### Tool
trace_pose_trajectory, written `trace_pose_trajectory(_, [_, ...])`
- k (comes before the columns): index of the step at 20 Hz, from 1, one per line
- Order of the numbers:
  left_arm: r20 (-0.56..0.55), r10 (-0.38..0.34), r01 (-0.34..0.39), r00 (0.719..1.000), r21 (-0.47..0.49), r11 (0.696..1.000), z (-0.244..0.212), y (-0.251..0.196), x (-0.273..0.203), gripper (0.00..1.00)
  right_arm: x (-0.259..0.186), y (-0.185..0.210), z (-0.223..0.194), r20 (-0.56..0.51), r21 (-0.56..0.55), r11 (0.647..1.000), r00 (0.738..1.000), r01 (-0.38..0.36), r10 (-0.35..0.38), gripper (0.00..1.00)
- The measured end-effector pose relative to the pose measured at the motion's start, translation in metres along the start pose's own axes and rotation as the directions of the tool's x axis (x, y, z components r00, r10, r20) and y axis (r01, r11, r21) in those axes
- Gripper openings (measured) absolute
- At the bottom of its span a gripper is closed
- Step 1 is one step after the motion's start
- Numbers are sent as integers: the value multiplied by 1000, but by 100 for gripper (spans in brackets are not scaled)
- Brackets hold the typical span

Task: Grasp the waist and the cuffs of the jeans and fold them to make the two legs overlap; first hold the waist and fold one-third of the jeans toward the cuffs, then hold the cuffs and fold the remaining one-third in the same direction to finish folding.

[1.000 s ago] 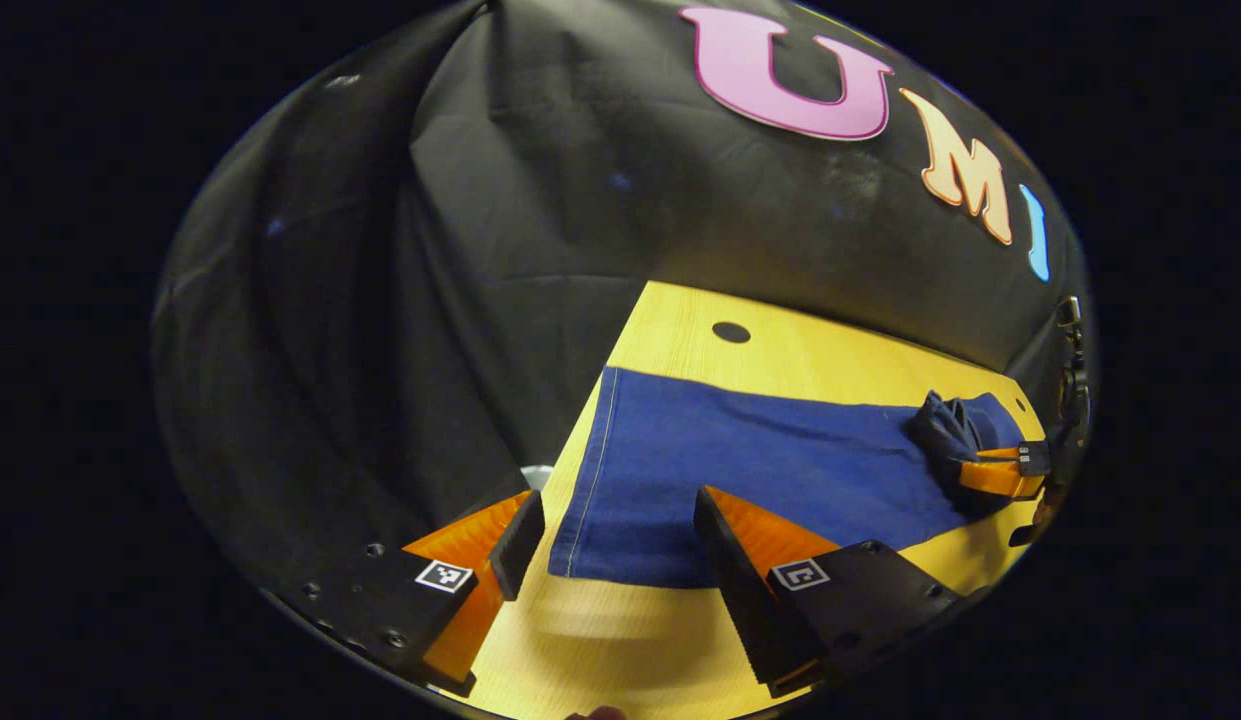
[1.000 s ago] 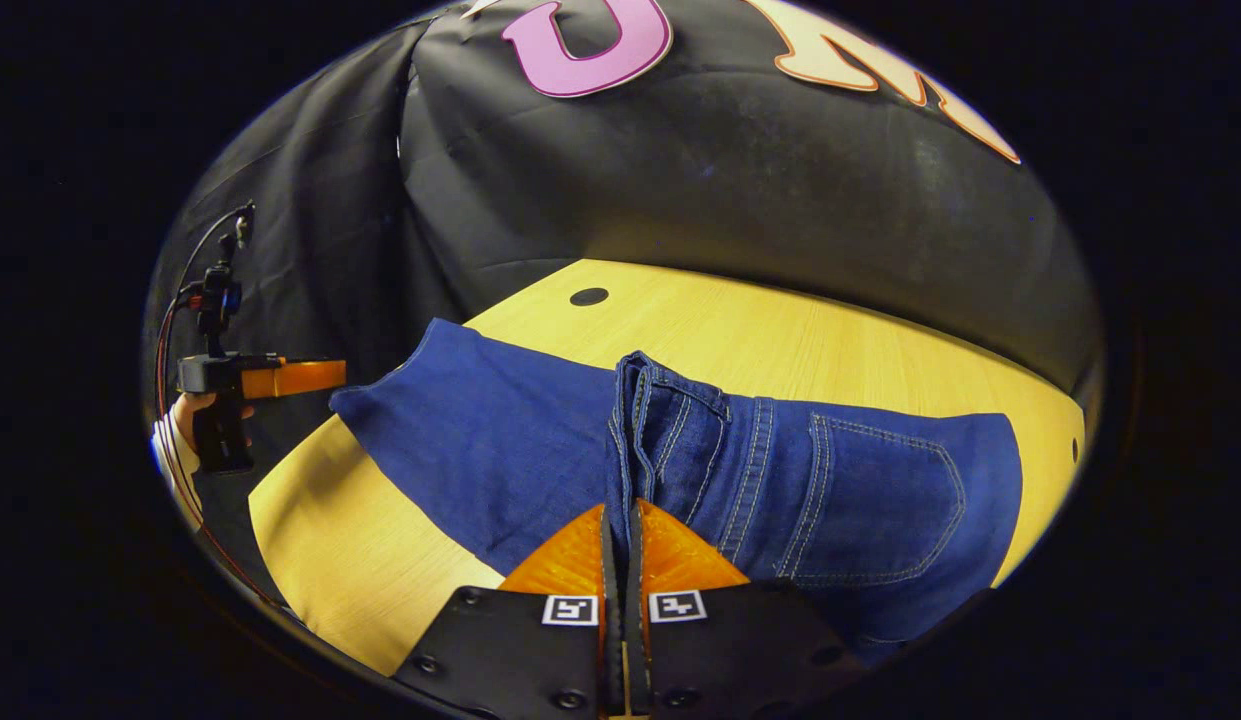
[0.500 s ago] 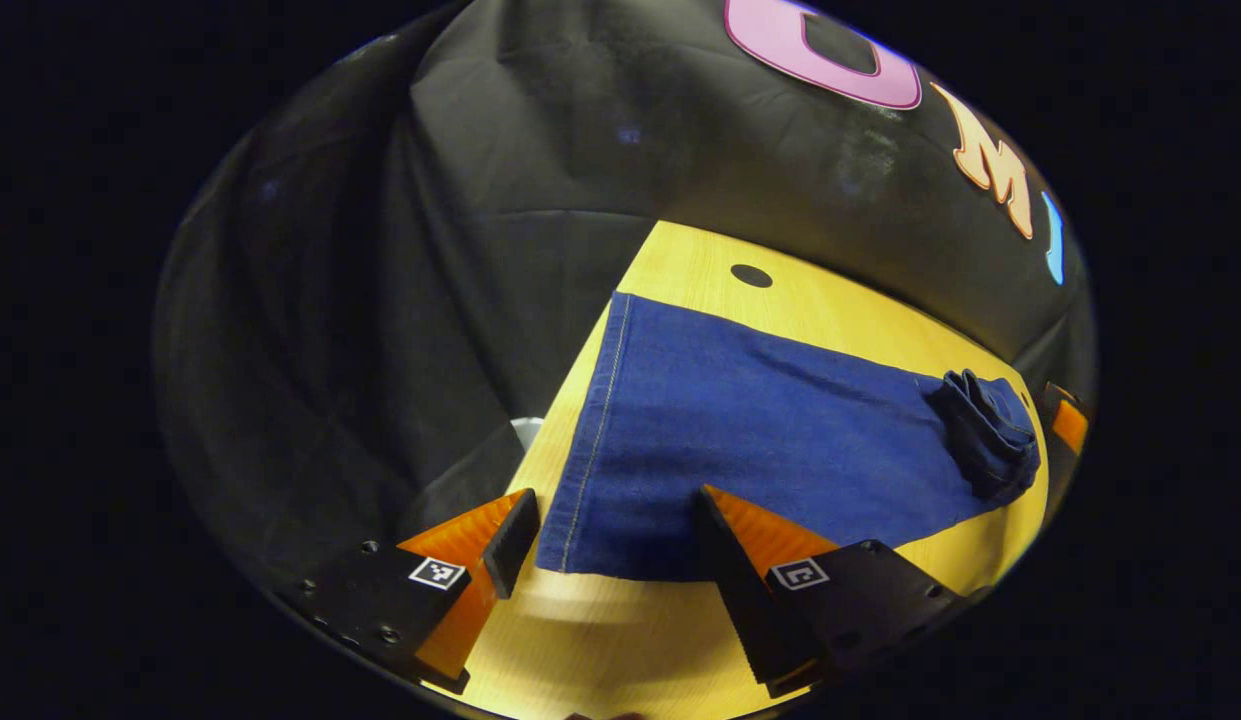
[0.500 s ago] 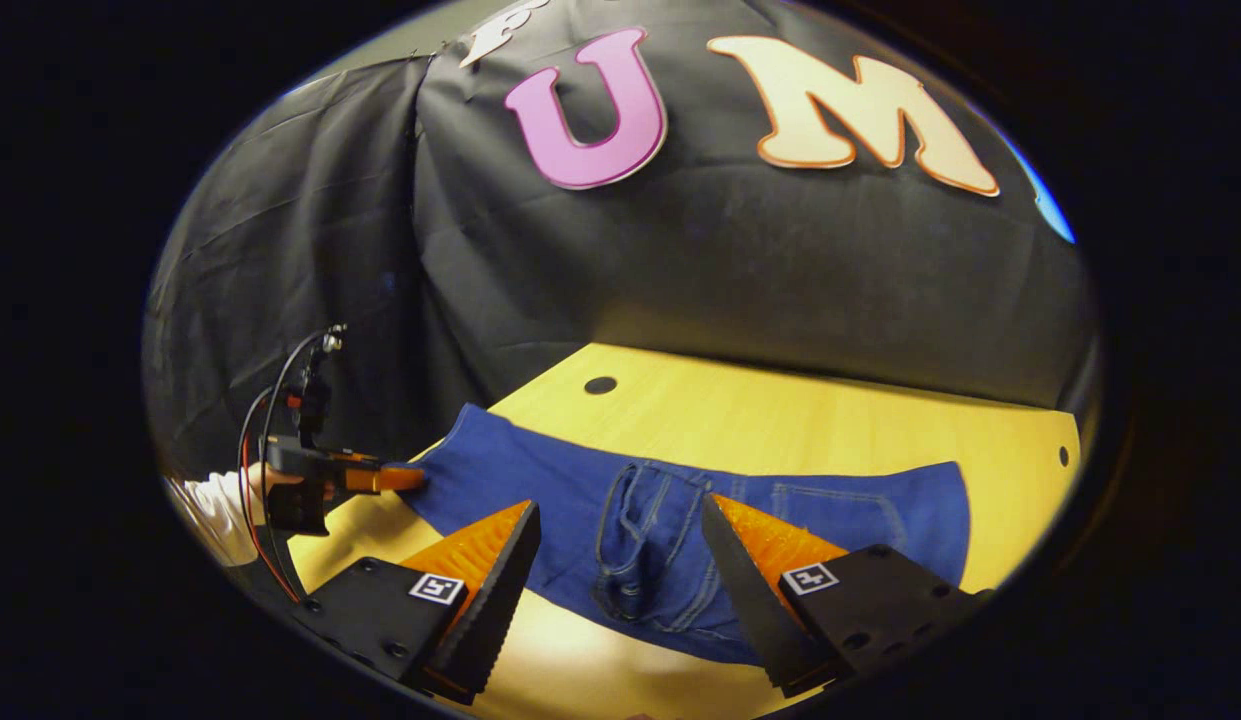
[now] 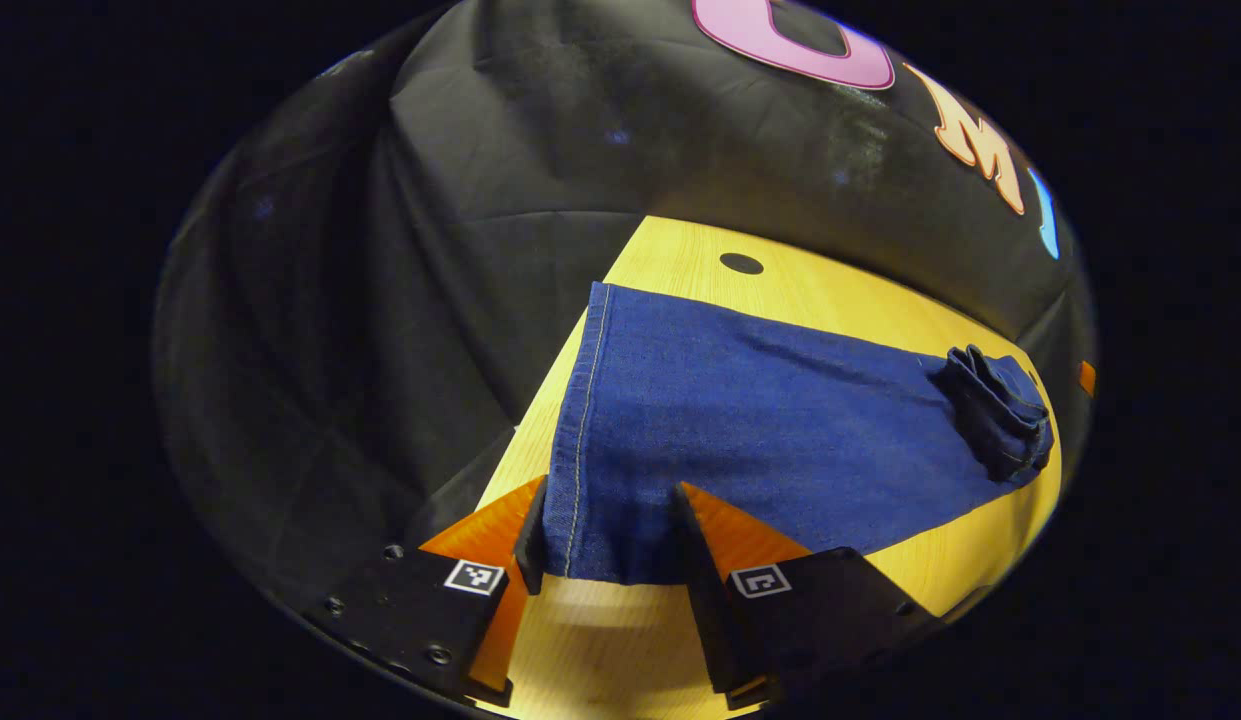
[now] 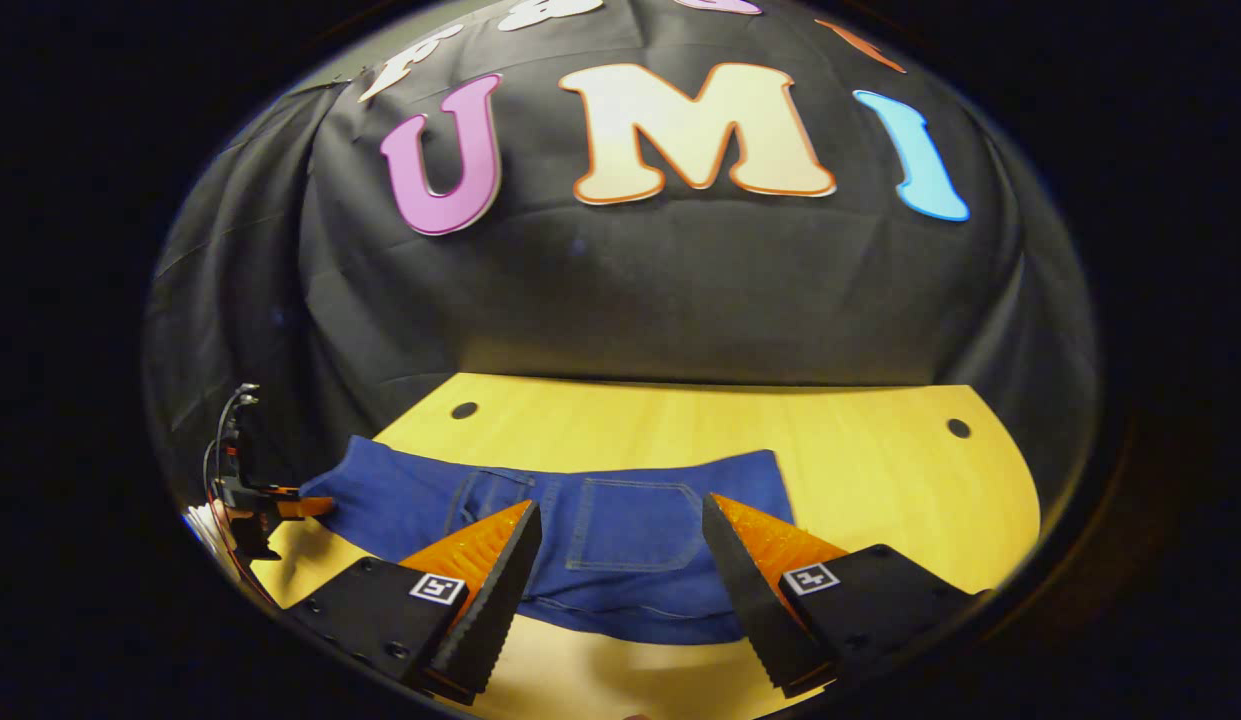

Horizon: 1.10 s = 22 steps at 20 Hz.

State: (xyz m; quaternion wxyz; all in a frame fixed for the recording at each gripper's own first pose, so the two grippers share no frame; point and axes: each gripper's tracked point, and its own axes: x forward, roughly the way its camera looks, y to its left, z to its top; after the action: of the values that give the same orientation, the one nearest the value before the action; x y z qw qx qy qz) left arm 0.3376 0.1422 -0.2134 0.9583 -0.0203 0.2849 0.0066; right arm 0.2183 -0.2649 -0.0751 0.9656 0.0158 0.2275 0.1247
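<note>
Blue jeans (image 5: 760, 420) lie across the wooden table (image 5: 780, 290) with the two legs overlapping. The waist end (image 5: 1000, 410) is folded over at the far right of the left gripper view. My left gripper (image 5: 608, 545) is open, its fingers flanking the near corner of the cuffs (image 5: 580, 440), one on each side and close to the cloth. In the right gripper view the folded waist part (image 6: 620, 520) shows a back pocket. My right gripper (image 6: 620, 560) is open just in front of it and holds nothing. The left gripper (image 6: 280, 505) sits at the cuff end, far left.
The table (image 6: 780, 430) has a small dark hole near each back corner (image 6: 464, 410) (image 6: 958, 428). Black cloth walls close it in behind and on the left. A strip of bare wood (image 6: 600, 670) runs along the front edge under my right fingers.
My right gripper let go of the waist, opened and drew back. My left gripper moved forward onto the cuff corner, and its fingers narrowed around it.
</note>
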Motion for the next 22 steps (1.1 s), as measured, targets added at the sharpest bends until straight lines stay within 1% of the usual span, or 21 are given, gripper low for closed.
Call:
trace_pose_trajectory(1, [7, -12, 12, 1000, -5, 1000, -1, -5, 1, 56, -7, -10, -2, -3, 2, 1000, 1000, 23, -23, 96])
trace_pose_trajectory(2, [14, -46, 46, 999, -16, 999, 0, -12, 0, 49, -13, -18, -5, -8, 2, 999, 999, 41, -41, 96])
trace_pose_trajectory(3, [25, -69, 70, 997, -45, 997, 0, -18, 0, 34, -19, -26, -7, -15, -1, 998, 998, 60, -60, 99])
trace_pose_trajectory(4, [40, -81, 84, 996, -72, 994, 0, -21, 1, 20, -25, -33, -10, -23, -2, 997, 997, 74, -74, 99])
trace_pose_trajectory(5, [58, -84, 90, 995, -112, 990, 2, -20, 3, 6, -30, -38, -13, -29, -3, 996, 996, 86, -86, 96])
trace_pose_trajectory(6, [57, -83, 90, 995, -143, 986, 0, -21, 3, 1, -35, -41, -15, -33, -4, 995, 995, 97, -97, 96])
trace_pose_trajectory(7, [70, -76, 86, 995, -157, 984, 3, -20, 3, 0, -41, -45, -18, -39, -5, 994, 993, 108, -108, 96])
trace_pose_trajectory(8, [60, -67, 76, 996, -158, 985, 3, -20, 1, 0, -47, -48, -21, -45, -11, 993, 992, 119, -119, 96])
trace_pose_trajectory(9, [51, -55, 62, 997, -152, 986, 2, -18, -4, 0, -51, -54, -22, -47, -16, 991, 990, 130, -131, 99])
trace_pose_trajectory(10, [63, -45, 54, 997, -144, 988, 9, -19, -6, 0, -54, -57, -22, -49, -16, 991, 990, 135, -136, 99])
trace_pose_trajectory(11, [82, -50, 61, 995, -141, 988, 16, -22, -9, 0, -58, -61, -23, -51, -15, 990, 989, 140, -141, 96])
trace_pose_trajectory(14, [149, -105, 126, 983, -141, 982, 44, -46, -26, 0, -66, -70, -19, -43, -7, 989, 988, 149, -149, 96])
trace_pose_trajectory(15, [167, -119, 141, 979, -127, 982, 54, -55, -32, 0, -68, -76, -18, -37, -2, 989, 989, 145, -145, 99])
trace_pose_trajectory(17, [204, -142, 165, 969, -98, 981, 78, -83, -42, 0, -73, -87, -14, -27, 4, 990, 990, 140, -140, 96])
trace_pose_trajectory(19, [239, -180, 200, 954, -65, 978, 103, -127, -50, 0, -75, -101, -9, -18, 9, 991, 991, 132, -132, 96])
trace_pose_trajectory(20, [250, -195, 212, 948, -41, 976, 111, -148, -56, 0, -76, -108, -8, -12, 12, 992, 992, 123, -123, 99])
trace_pose_trajectory(22, [272, -215, 223, 938, 1, 975, 123, -186, -68, 0, -76, -128, -7, -17, 14, 995, 995, 102, -102, 99])
